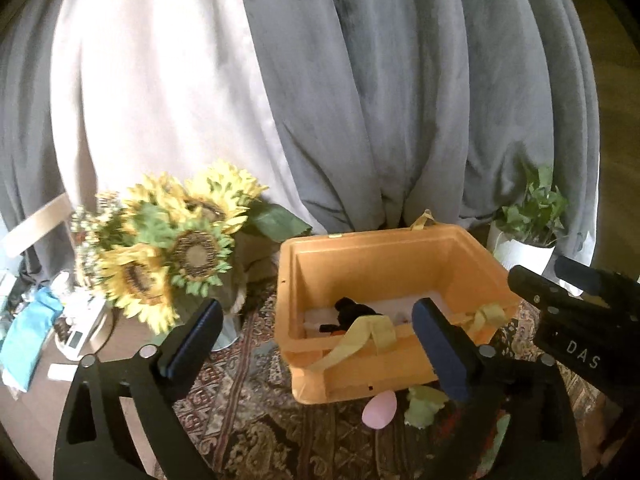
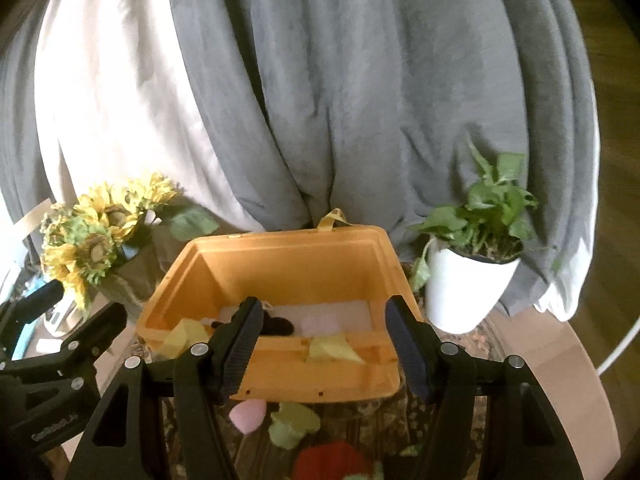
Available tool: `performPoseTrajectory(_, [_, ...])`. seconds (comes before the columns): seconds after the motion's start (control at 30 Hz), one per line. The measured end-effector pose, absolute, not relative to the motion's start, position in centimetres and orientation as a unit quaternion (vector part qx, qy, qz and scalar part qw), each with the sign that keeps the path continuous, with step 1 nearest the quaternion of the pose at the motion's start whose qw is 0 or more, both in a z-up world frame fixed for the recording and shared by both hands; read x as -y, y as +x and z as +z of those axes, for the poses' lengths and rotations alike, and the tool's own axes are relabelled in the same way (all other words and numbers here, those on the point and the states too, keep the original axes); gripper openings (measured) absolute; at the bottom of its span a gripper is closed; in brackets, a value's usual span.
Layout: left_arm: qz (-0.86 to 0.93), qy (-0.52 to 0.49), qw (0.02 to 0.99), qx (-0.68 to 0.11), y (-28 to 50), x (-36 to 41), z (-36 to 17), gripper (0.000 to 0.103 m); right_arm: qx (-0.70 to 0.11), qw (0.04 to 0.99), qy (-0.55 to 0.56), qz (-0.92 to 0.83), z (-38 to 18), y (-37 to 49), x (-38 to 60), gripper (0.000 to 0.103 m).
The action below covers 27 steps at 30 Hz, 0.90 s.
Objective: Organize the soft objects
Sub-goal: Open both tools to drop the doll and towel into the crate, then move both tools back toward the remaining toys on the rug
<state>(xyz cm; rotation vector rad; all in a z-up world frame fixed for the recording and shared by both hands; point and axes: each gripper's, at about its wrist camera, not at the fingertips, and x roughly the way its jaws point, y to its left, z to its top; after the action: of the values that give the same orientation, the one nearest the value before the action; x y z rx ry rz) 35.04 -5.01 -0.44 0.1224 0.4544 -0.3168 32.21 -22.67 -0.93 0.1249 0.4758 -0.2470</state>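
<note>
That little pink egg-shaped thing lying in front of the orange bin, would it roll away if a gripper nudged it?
Probably yes: the pink egg-shaped piece looks smooth and rounded, so a nudge might send it rolling, though the patterned rug could slow it. It looks light. Touching the green soft toy, it may be blocked on that side.

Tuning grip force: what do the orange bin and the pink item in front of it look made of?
Open orange rectangular bin: apparently rigid moulded plastic or foam, matte, with thick smooth walls and rounded corners; which one is unclear. Small pink rounded soft item on the patterned rug: looks like plush or foam, matte with blurred edges; too blurred to say.
</note>
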Motion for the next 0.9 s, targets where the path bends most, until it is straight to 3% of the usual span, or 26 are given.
performPoseTrajectory(0.13, [-0.163,0.053,0.961,-0.216,32.9,4.0,-0.1,0.101,-0.227,0.962,0.068,-0.135,-0.7,29.8,22.0,0.065])
performPoseTrajectory(0.27, [-0.180,0.047,0.958,-0.219,31.2,3.1,0.0,0.102,-0.221,0.960,0.076,-0.153,-0.5,27.2,21.3,0.079])
performPoseTrajectory(0.9, [-0.210,0.067,0.952,-0.215,23.7,4.0,-1.8,0.103,-0.205,0.947,0.090,-0.229,-1.8,17.9,20.7,0.079])
